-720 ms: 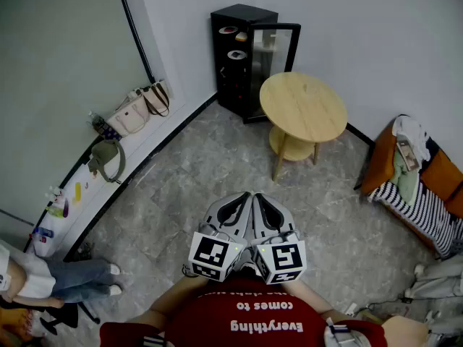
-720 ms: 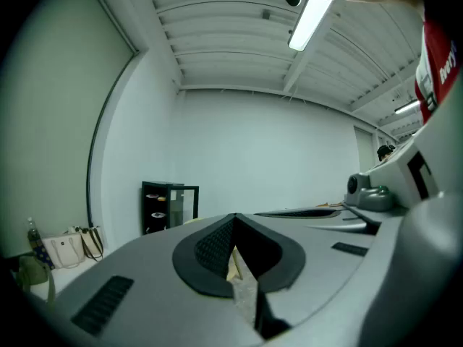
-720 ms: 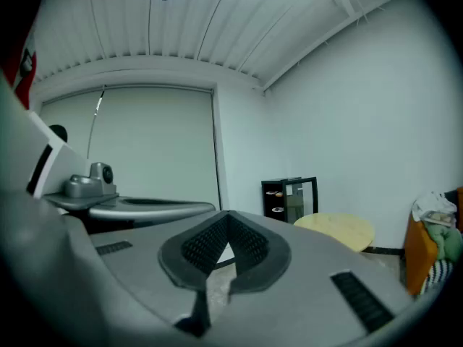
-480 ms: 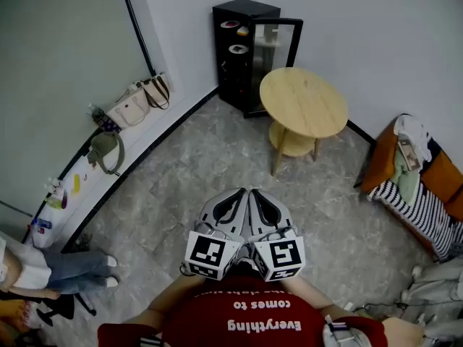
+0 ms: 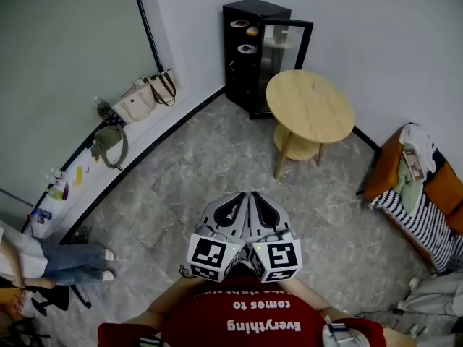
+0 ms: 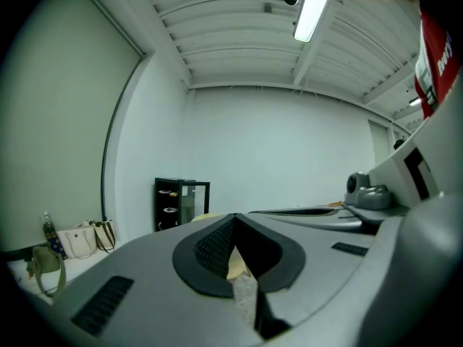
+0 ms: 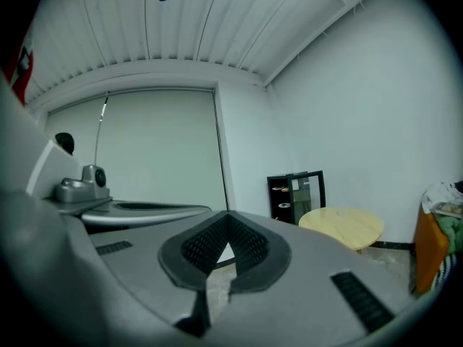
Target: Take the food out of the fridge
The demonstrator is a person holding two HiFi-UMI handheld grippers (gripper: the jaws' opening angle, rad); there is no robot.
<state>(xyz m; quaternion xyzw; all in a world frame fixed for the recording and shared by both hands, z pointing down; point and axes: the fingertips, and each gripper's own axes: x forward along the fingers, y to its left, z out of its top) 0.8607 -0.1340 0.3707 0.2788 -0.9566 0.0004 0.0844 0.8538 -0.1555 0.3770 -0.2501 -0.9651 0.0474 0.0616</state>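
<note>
- The left claw point(image 6: 234, 217) is pressed together – its two jaws meet at the tips with nothing between them; through the gap behind the tips only pale wood and floor show.
- The right claw point(image 7: 228, 214) is likewise pressed together and empty, touching nothing but air.
- In the head view both claws sit side by side just in front of the person's red shirt point(image 5: 242, 316), pointing across the floor point(image 5: 181, 186) toward the far corner.
- The fridge point(image 5: 246, 63) – black, narrow, upright – stands on the floor in that far corner against the wall, well apart from the claws, its glass door point(image 5: 286, 45) swung open.
- The food point(image 5: 247, 48) lies on the fridge's upper shelves: small plates, one with something yellow-orange.
- A round wooden desk point(image 5: 309, 107) stands just beside the open door.
</note>
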